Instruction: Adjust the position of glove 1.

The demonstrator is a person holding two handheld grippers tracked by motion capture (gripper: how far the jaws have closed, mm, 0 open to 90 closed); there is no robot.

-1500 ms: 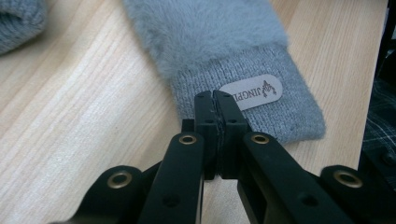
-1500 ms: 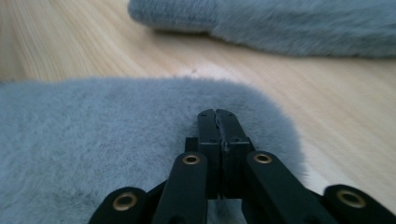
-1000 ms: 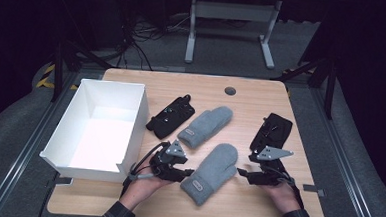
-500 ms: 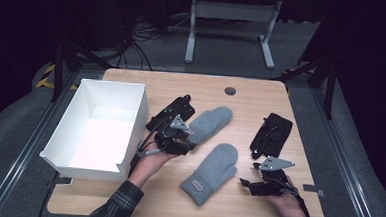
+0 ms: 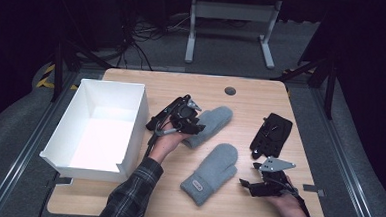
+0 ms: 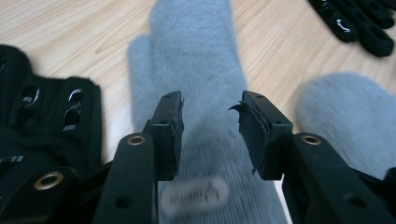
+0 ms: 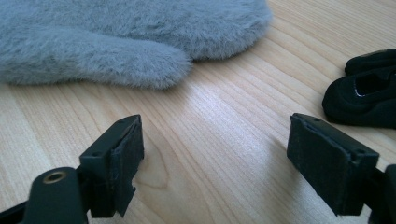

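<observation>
Pretty sure this is sitting in a lab or some kind of recording studio, not anybody's home. The wooden table (image 5: 262, 94) is standing alone in a dark room, getting lit from above while everything around it is fading to black. Cables (image 5: 150, 33) are trailing across the grey floor at the far left, and the white legs of a metal stand (image 5: 230, 28) are showing at the far side. Yellow-black hazard tape (image 5: 45, 75) is marking the floor on the left, and metal rails (image 5: 345, 166) are running along both sides of the table.
</observation>
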